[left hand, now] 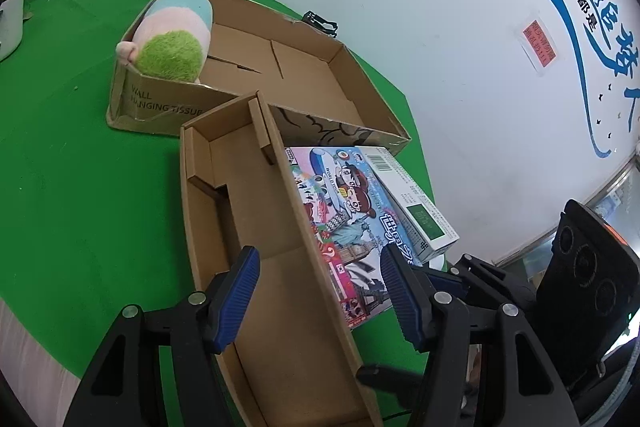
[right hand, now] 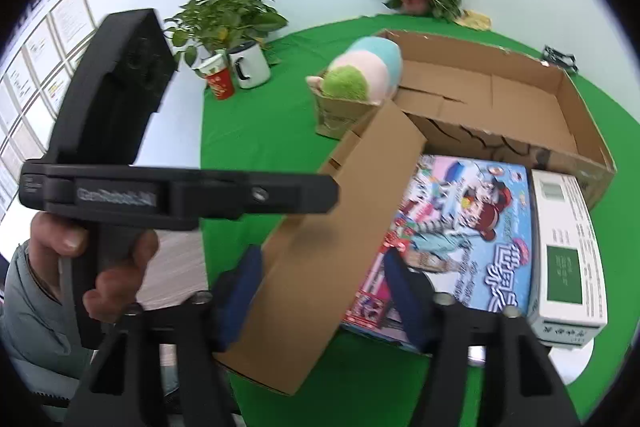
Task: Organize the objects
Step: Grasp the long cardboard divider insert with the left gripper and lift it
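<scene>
A narrow open cardboard box point(left hand: 256, 227) is tilted on the green table, leaning over a colourful cartoon book point(left hand: 344, 223). My left gripper point(left hand: 320, 303) is open, its fingers astride the box's right wall. My right gripper point(right hand: 324, 295) is open, its fingers astride the same box point(right hand: 320, 235) near its lower end, the right finger over the book point(right hand: 460, 223). A white and green carton point(right hand: 564, 255) lies beside the book. A large shallow cardboard tray point(left hand: 280, 67) behind holds a pastel plush toy point(left hand: 172, 39).
Potted plants point(right hand: 224, 15) stand at the table's back edge with a white mug point(right hand: 248, 65) and a red cup point(right hand: 218, 79). A small black clip point(left hand: 320, 21) lies behind the tray. The other hand-held gripper point(right hand: 120, 163) fills the left of the right wrist view.
</scene>
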A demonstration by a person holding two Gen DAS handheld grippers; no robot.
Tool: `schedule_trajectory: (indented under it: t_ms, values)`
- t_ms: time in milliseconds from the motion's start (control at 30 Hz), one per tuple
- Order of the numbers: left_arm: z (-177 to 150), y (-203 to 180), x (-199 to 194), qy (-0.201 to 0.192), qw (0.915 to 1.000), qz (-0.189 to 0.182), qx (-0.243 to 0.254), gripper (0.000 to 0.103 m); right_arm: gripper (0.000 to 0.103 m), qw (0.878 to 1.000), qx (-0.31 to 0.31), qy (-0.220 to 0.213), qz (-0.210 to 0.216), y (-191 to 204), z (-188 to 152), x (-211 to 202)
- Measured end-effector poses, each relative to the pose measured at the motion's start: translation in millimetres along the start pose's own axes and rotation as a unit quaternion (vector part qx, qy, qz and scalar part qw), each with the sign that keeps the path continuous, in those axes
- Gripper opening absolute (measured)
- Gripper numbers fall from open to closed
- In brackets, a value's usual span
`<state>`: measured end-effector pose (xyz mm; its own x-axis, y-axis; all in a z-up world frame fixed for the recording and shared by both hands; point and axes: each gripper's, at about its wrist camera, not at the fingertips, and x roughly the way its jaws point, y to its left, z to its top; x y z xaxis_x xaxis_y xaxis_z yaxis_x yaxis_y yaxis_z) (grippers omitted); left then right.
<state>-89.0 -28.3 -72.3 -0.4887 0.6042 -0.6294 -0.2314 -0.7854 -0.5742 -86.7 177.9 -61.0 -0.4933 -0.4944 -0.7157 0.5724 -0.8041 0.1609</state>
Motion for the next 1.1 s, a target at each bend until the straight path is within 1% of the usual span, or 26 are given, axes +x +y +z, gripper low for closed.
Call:
schedule_trajectory:
  t_ms: [67,133,200,233,333,400,500,567,600,633,800,900,933,967,1033,1100]
  values:
    - [-2.1,3.8,1.5,0.002,1.0000,0.003,-0.005,0.060,0.071,1.000,-0.016,0.013,0.000,8.0,-0.7,6.9]
    - [-4.0,7.3,0.9,0.003,0.9999,0.015,-0.006,0.060,0.071,0.999,-0.022,0.030,-0.007,12.7,-2.5,16.0]
    - [-6.4,11.7,-1.4,0.002,0.9996,0.027,-0.007,0.060,0.063,0.998,-0.028,0.045,-0.021,15.5,-5.2,24.8]
    - [-8.4,13.7,-3.4,0.003,0.9993,0.038,-0.007,0.060,0.061,0.998,-0.029,0.047,-0.026,15.2,-6.0,26.8]
    - [-18.6,16.5,-2.9,0.011,0.9968,0.078,0.006,0.060,0.061,0.998,-0.025,0.047,-0.025,14.3,-6.0,28.9]
    - [-24.7,21.4,1.3,0.022,0.9963,0.083,-0.001,0.060,0.061,0.998,-0.023,0.048,-0.027,14.4,-6.3,30.7]
    - [-31.7,33.0,7.0,0.034,0.9965,0.072,-0.025,0.060,0.059,0.998,-0.022,0.050,-0.028,16.5,-6.0,33.2]
    - [-33.3,38.7,8.7,0.036,0.9967,0.064,-0.035,0.051,0.059,0.998,-0.023,0.049,-0.029,16.5,-5.7,32.9]
    - [-33.1,40.1,10.3,0.040,0.9966,0.061,-0.038,0.042,0.058,0.998,-0.023,0.048,-0.029,17.1,-5.7,32.6]
    - [-32.4,40.7,10.2,0.039,0.9962,0.067,-0.040,0.038,0.058,0.998,-0.022,0.048,-0.028,17.4,-6.1,32.1]
    - [-33.1,39.1,2.0,0.036,0.9944,0.094,-0.031,0.032,0.056,0.998,-0.019,0.047,-0.024,15.8,-5.9,32.5]
    - [-33.6,40.4,-12.0,0.026,0.9948,0.093,-0.032,0.026,0.056,0.999,-0.017,0.046,-0.008,16.5,-6.1,35.5]
    - [-34.1,39.3,-17.4,0.020,0.9941,0.102,-0.030,0.026,0.055,0.999,-0.017,0.048,-0.005,17.2,-7.1,36.9]
    - [-34.6,39.3,-22.2,0.017,0.9936,0.108,-0.028,0.026,0.055,0.998,-0.008,0.059,0.009,16.2,-7.0,43.4]
    - [-35.8,42.1,-28.2,0.014,0.9933,0.109,-0.037,0.026,0.055,0.997,0.004,0.071,0.028,15.5,-9.0,50.0]
    - [-33.8,44.6,-22.7,0.024,0.9919,0.113,-0.053,0.026,0.055,0.997,0.006,0.071,0.035,17.1,-10.4,51.5]
